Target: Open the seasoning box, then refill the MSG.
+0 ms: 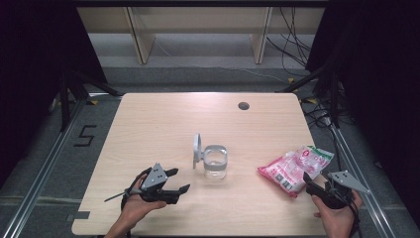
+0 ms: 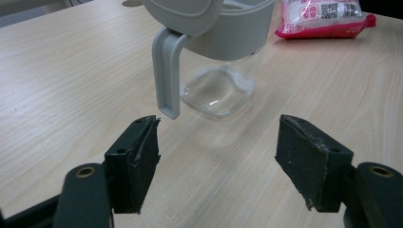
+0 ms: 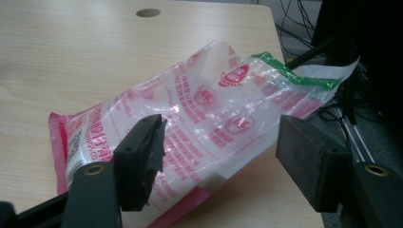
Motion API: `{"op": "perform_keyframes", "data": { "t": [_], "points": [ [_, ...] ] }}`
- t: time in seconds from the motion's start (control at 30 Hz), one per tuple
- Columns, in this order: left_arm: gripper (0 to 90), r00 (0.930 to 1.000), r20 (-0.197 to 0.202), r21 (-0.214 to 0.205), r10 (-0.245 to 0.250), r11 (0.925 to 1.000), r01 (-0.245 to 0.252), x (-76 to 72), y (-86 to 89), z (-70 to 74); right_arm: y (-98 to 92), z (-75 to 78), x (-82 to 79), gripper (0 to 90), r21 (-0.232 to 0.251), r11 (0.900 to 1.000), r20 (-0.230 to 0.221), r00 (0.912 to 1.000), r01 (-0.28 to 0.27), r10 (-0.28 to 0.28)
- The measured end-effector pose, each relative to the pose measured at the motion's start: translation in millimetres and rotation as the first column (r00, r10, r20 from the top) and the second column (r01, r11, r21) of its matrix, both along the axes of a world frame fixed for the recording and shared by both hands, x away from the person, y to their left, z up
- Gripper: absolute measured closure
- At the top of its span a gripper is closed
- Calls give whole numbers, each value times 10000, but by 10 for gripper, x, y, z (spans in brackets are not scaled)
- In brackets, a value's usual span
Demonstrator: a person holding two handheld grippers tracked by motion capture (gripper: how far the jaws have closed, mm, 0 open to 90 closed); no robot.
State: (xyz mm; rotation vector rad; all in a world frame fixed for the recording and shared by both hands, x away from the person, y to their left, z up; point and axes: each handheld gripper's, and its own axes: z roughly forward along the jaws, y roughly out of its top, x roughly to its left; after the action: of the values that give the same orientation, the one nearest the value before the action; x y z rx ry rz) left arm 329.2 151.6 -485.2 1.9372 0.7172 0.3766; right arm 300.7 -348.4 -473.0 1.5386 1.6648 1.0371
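Risk at the right tool (image 3: 216, 156) — jaws apart over the near end of the pink bag (image 1: 296, 167) at the desk's (image 1: 163, 119) right edge, slippery film may bunch or slide off — left tool (image 2: 216, 161), also apart, waits before the open jar (image 1: 215, 161) mid-desk.

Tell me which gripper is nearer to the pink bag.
Right. The right gripper sits at the near end of the pink bag, jaws open around its edge. The left gripper is across the table, beyond the clear jar, open and empty.
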Motion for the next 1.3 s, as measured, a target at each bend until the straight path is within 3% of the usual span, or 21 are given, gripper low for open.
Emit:
{"op": "perform_keyframes", "data": {
  "t": [0.03, 0.1, 0.27, 0.47, 0.5, 0.57, 0.6, 0.67, 0.73, 0.8, 0.83, 0.87, 0.9, 0.97, 1.0, 1.03, 1.07, 1.13, 1.2, 1.23, 1.3],
  "points": [
    [301, 10000, 0, 0, 0, 10000, 0, 0, 0, 0, -53, -16, 25, 334, -348, 9989, 240, 9992, -307, 316],
    [301, 9997, 212, 182, -137, 9997, 133, 6, 10, 7, -66, -22, 25, 325, -296, 9995, 168, 9998, -141, 146],
    [301, 10000, -28, 19, 92, 10000, -91, -9, -3, -7, -104, -52, 25, 285, 29, 9995, 100, 9995, 315, -315],
    [301, 10000, 18, 76, -58, 10000, 58, 2, -7, -14, -155, -75, 33, 279, 166, 9989, 70, 9990, 430, -431],
    [301, 9998, 137, 170, -142, 9998, 139, 11, -1, -11, -190, -80, 48, 279, -58, 9999, 196, 9997, 120, -119],
    [301, 10000, 44, 101, -77, 9999, 76, 11, -2, -14, -152, -87, 40, 270, 539, 9977, -88, 9992, 405, -401],
    [302, 10000, 44, 101, -77, 9999, 76, 11, -2, -14, -160, -89, 45, 268, 610, 9976, -178, 9994, 313, -303],
    [302, 9999, -94, 33, 83, 10000, -83, 5, -12, -21, -195, -111, 81, 264, 739, 9972, 151, 9998, -102, 91],
    [301, 9999, -99, 30, 82, 10000, -82, 7, -15, -23, -207, -118, 87, 256, 541, 9985, 24, 10000, 26, -27],
    [302, 10000, 23, 196, -96, 9998, 95, 24, -12, -24, -209, -137, 109, 256, 681, 9977, -81, 9999, 74, -69],
    [302, 9998, 107, 282, -166, 9995, 163, 32, -8, -22, -182, -126, 102, 256, 1080, 9938, -300, 9993, 244, -213],
    [301, 9999, 84, 196, -135, 9997, 133, 29, -14, -24, -195, -129, 119, 256, 967, 9952, -239, 9996, 175, -153],
    [302, 9998, 101, 265, -145, 9995, 142, 31, -10, -23, -235, -137, 142, 255, 463, 9989, -116, 9999, -27, 32],
    [301, 9998, 105, 305, -152, 9994, 149, 29, -8, -23, -228, -156, 175, 255, 716, 9974, -91, 9999, -88, 95],
    [302, 9998, 111, 282, -140, 9995, 137, 29, -9, -23, -202, -144, 163, 254, 918, 9954, -464, 9986, 286, -245],
    [302, 9999, 77, 188, -131, 9997, 130, 24, -14, -23, -217, -158, 184, 252, 726, 9973, -331, 9994, 137, -113],
    [302, 9998, 115, 197, -148, 9997, 146, 23, -14, -21, -208, -150, 184, 251, 1011, 9948, -415, 9991, 122, -80],
    [302, 9998, 112, 194, -135, 9997, 132, 25, -14, -21, -204, -164, 211, 251, 911, 9954, -501, 9985, 283, -238],
    [301, 9999, 88, 192, -117, 9997, 116, 23, -13, -22, -167, -169, 234, 251, 1330, 9910, -506, 9987, 177, -110],
    [301, 9999, -101, 37, 52, 10000, -51, 4, -22, -25, -189, -173, 255, 251, 885, 9961, -555, 9984, -31, 81],
    [302, 9999, 123, 243, -43, 9997, 40, 12, -4, -10, -184, -174, 282, 242, 779, 9969, -545, 9984, -101, 144]
  ]
}}
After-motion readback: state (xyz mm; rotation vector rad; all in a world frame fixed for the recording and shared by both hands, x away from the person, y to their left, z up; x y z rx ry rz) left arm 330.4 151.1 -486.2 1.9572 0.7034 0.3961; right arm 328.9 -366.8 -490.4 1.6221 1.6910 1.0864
